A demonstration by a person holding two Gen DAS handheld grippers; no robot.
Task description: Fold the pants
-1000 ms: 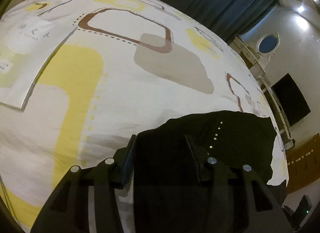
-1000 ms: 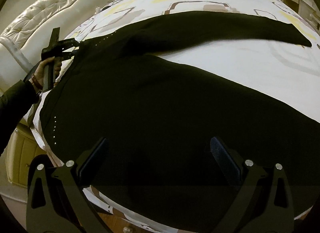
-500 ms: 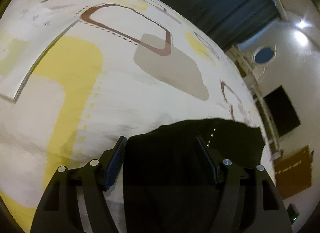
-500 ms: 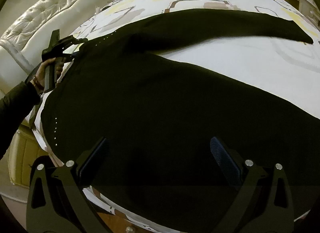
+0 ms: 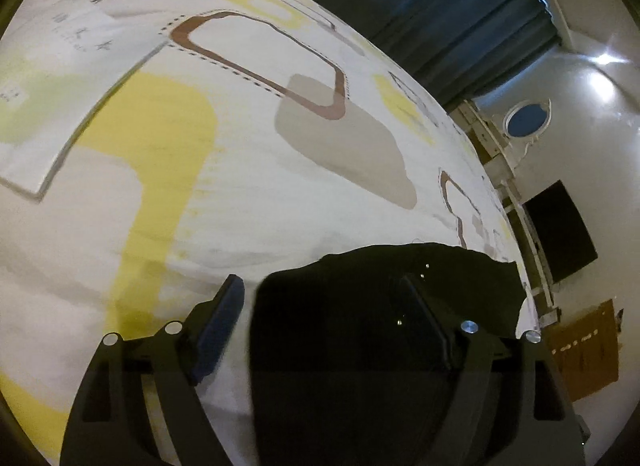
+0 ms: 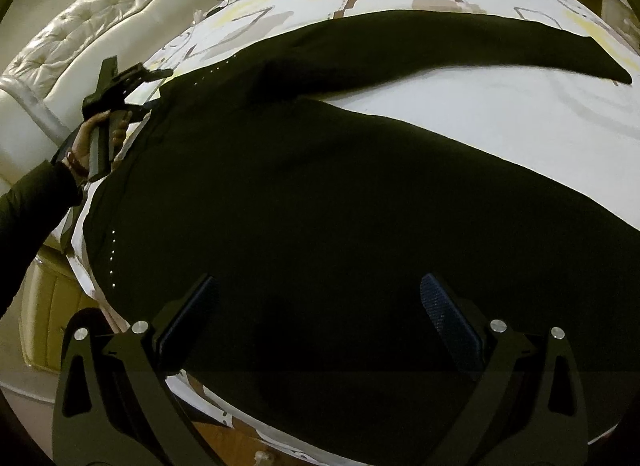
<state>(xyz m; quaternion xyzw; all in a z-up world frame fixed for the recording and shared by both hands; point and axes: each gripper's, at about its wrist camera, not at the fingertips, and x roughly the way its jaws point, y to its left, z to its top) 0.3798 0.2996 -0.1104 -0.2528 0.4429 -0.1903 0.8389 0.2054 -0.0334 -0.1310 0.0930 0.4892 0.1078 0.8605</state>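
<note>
Black pants [image 6: 320, 193] lie spread flat on the bed, legs apart, the far leg [image 6: 460, 45] reaching right. Small studs [image 6: 112, 254] line the waist end at the left. My right gripper [image 6: 318, 306] is open, hovering over the near leg. My left gripper [image 5: 320, 306] is open over the waist corner of the pants [image 5: 380, 326]. It also shows in the right wrist view [image 6: 120, 85], held by a hand at the pants' far left corner.
The bed has a white cover [image 5: 240, 185] with yellow, brown and grey shapes. A flat pillow [image 5: 60, 85] lies at the left. A tufted cream headboard [image 6: 80, 37] stands behind. Dark curtains [image 5: 440, 13], a desk and a black screen [image 5: 560, 238] line the far wall.
My left gripper has opened wider and let go of the pants' waist corner, which now lies between the fingers. The right gripper has stayed open above the near leg.
</note>
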